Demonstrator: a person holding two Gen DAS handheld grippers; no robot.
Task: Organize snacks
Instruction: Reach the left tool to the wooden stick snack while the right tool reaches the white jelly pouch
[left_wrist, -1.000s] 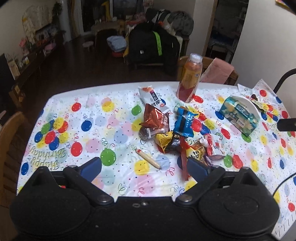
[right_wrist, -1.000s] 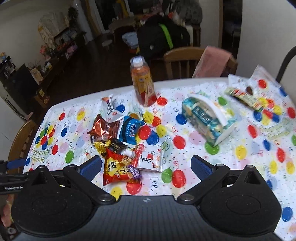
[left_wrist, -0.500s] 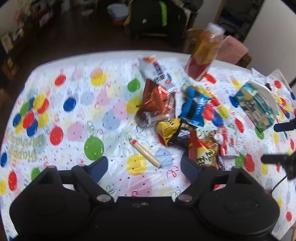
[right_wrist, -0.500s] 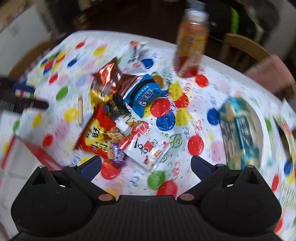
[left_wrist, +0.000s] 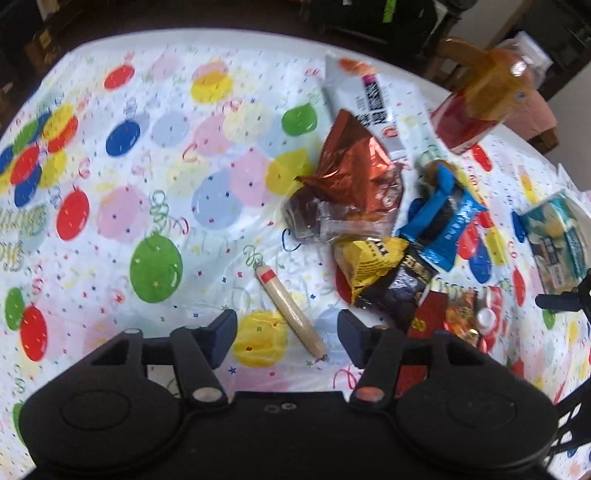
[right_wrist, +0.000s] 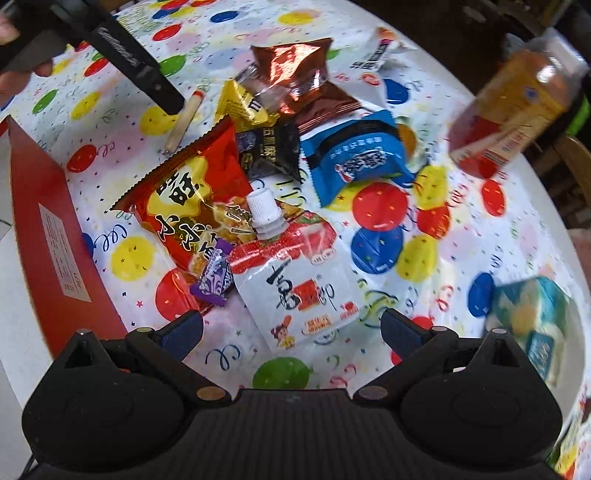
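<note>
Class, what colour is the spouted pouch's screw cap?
White; the pouch cap shows best in the right wrist view.

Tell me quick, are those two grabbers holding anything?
Left gripper: open, empty, over the sausage stick.
Right gripper: open, empty, over the pouch.

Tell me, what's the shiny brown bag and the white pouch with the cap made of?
The brown bag looks like crinkly metallic foil film: it glints and creases. The white pouch seems soft glossy plastic, with a hard ridged plastic cap.
</note>
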